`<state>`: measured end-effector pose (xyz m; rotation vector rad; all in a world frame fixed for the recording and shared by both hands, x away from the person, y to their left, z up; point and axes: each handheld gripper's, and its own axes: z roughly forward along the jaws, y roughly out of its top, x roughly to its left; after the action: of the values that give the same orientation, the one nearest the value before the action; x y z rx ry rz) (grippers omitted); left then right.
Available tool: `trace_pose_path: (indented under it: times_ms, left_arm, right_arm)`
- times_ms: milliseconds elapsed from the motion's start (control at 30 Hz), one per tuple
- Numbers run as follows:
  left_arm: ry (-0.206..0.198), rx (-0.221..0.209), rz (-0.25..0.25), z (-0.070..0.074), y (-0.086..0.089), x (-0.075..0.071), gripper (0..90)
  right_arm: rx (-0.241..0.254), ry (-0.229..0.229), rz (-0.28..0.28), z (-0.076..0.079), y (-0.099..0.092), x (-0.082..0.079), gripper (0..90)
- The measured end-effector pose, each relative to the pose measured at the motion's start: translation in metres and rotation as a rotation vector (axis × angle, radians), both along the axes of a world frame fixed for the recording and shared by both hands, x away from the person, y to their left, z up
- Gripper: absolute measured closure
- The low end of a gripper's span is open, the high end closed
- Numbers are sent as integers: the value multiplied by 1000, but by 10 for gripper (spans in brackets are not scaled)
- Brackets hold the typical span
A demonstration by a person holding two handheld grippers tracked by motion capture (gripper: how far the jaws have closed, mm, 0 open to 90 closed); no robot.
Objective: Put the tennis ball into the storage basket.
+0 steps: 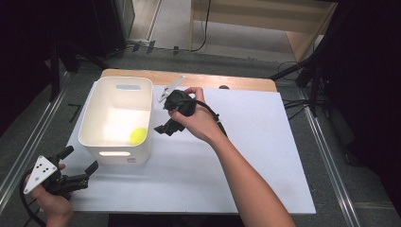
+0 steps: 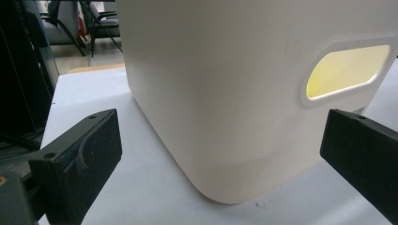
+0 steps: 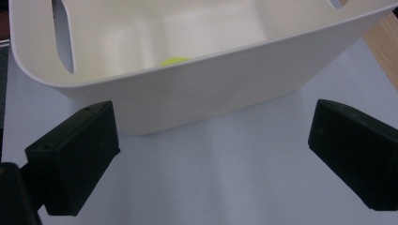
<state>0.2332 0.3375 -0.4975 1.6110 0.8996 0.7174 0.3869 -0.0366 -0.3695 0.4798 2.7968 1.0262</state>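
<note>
A white plastic bin [image 1: 97,126] with handle slots stands on the left part of the white table sheet. A yellow-green ball [image 1: 138,135] lies inside it at the near right corner; its top [image 3: 174,60] peeks over the rim in the right gripper view. My right gripper [image 1: 162,127] is open just right of the bin's side wall [image 3: 197,89], with nothing between its jaws. At the near left, my left gripper [image 1: 80,160] is open and empty, and it faces the bin's near corner [image 2: 220,108]. Yellow glows through the handle slot [image 2: 345,70].
A white clip-like object [image 1: 170,88] lies behind the right hand near the wooden table edge [image 1: 189,78]. The white sheet [image 1: 255,156] stretches wide to the right of the bin. Dark stands and cables sit on the floor at both sides.
</note>
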Motion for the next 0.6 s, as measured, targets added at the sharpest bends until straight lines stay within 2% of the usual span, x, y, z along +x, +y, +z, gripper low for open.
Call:
trace_pose_path:
  times_ms: [600]
  left_arm:
    - [1, 5, 0, 0, 0, 0, 0]
  right_arm:
    - [17, -7, -81, -10, -48, -14, 9]
